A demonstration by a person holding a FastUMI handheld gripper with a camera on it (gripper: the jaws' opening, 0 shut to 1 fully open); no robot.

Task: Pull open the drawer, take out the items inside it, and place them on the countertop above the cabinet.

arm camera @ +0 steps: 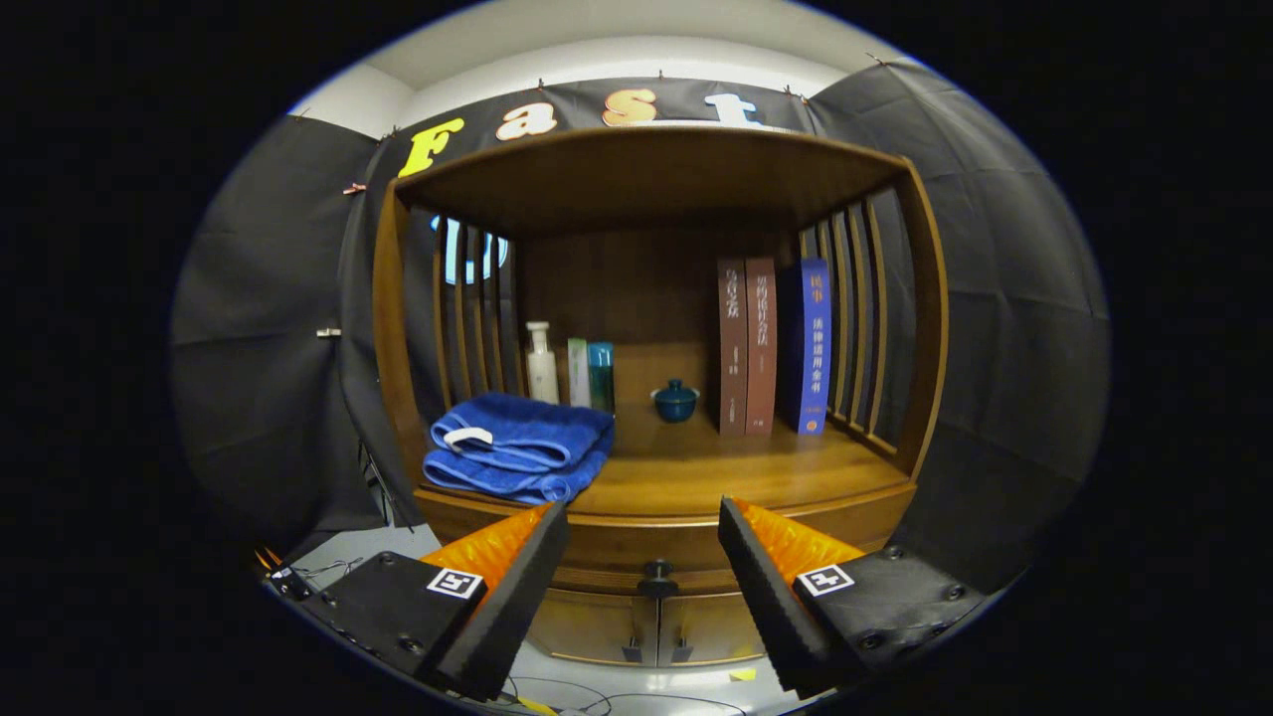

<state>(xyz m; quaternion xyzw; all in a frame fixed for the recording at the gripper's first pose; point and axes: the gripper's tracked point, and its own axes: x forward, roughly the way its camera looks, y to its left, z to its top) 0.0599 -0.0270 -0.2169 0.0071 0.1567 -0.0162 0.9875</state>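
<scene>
A wooden cabinet stands ahead of me, with its countertop (716, 477) under an open shelf bay. Below the countertop runs the drawer front (636, 542), closed, with a small dark knob (656, 572) at its middle. My gripper (643, 527) is open, and the knob sits between and just below its two fingertips, a short way beyond them. Nothing is held. The drawer's contents are hidden.
On the countertop lie folded blue towels (517, 447) at the left, a white bottle (542, 363) and two slim boxes (590, 373) behind them, a small blue lidded pot (675, 400) in the middle, and three upright books (776, 348) at the right. Two lower doors (656, 626) sit under the drawer.
</scene>
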